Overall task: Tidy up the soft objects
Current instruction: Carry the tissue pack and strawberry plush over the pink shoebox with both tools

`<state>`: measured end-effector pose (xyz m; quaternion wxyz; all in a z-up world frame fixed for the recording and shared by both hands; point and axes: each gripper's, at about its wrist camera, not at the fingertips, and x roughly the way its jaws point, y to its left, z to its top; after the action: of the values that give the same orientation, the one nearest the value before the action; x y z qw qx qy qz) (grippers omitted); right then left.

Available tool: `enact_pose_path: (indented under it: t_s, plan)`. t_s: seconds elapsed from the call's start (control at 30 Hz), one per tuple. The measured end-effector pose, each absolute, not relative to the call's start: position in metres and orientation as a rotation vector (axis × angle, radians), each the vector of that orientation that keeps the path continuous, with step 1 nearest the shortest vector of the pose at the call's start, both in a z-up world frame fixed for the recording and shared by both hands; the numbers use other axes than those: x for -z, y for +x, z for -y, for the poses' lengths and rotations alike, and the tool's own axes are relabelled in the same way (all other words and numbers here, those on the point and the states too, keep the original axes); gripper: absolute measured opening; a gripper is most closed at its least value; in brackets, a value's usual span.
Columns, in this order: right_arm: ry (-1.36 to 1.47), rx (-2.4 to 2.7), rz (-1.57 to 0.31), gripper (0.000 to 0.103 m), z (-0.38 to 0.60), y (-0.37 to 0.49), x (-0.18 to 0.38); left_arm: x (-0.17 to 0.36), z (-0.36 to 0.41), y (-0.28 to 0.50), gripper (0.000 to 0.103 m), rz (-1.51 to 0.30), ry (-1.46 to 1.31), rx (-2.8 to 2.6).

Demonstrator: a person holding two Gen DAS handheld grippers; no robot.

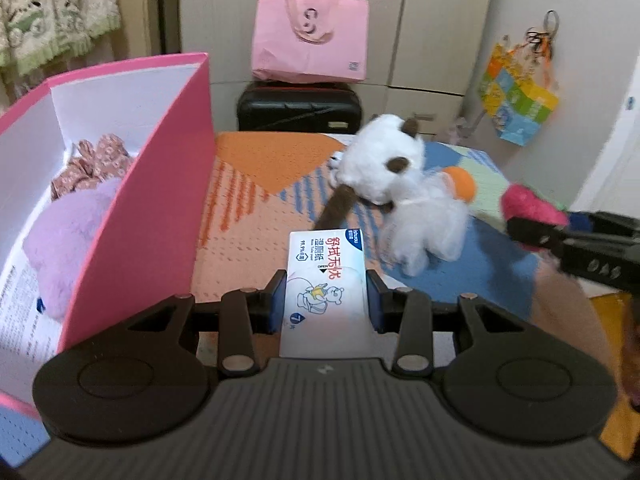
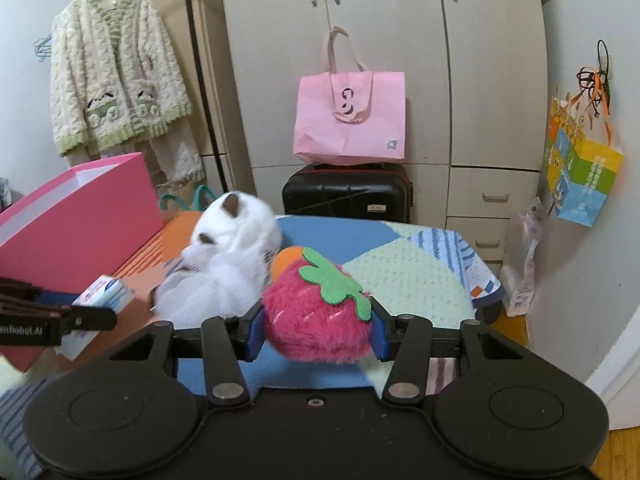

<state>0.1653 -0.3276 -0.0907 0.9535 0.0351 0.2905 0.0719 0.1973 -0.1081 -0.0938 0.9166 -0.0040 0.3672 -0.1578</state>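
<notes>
- Two black two-finger grippers are seen, one per hand, and each is pinched on one thing.
- A flat white wet-wipe packet with red and blue print [image 1: 326,280] is clamped between the blue pads of the left gripper [image 1: 326,300], held above the quilted patchwork cover in orange, blue and pale green [image 1: 248,216].
- One fluffy pink strawberry plush with a green felt leaf [image 2: 316,312] is squeezed between the pads of the right gripper [image 2: 318,330], above the same cover.
- One white plush cat with brown ears and tail [image 1: 392,184] is left lying on the cover, with one orange plush ball [image 1: 462,182] touching its far side.
- One open pink cardboard box with white inner walls [image 1: 152,184] is placed at the left edge of the cover; two soft things are counted inside it (a lilac fluffy cushion [image 1: 68,236] and a brown floral fabric piece [image 1: 94,162]).
- Behind the cover, one pink tote bag [image 2: 350,120] is set on one black suitcase [image 2: 346,192].
</notes>
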Motion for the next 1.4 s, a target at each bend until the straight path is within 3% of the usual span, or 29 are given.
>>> enact_pose_path:
  t_s: [0.97,1.4]
  plan:
    - [0.108,-0.388,-0.773,0.055,0.257,0.074,0.043,0.054,0.051,0.113,0.038,-0.844,-0.08,0.592]
    - [0.07,-0.57,-0.697,0.055,0.213,0.063,-0.016,-0.013,-0.01,0.086,0.038,-0.731,-0.053,0.599]
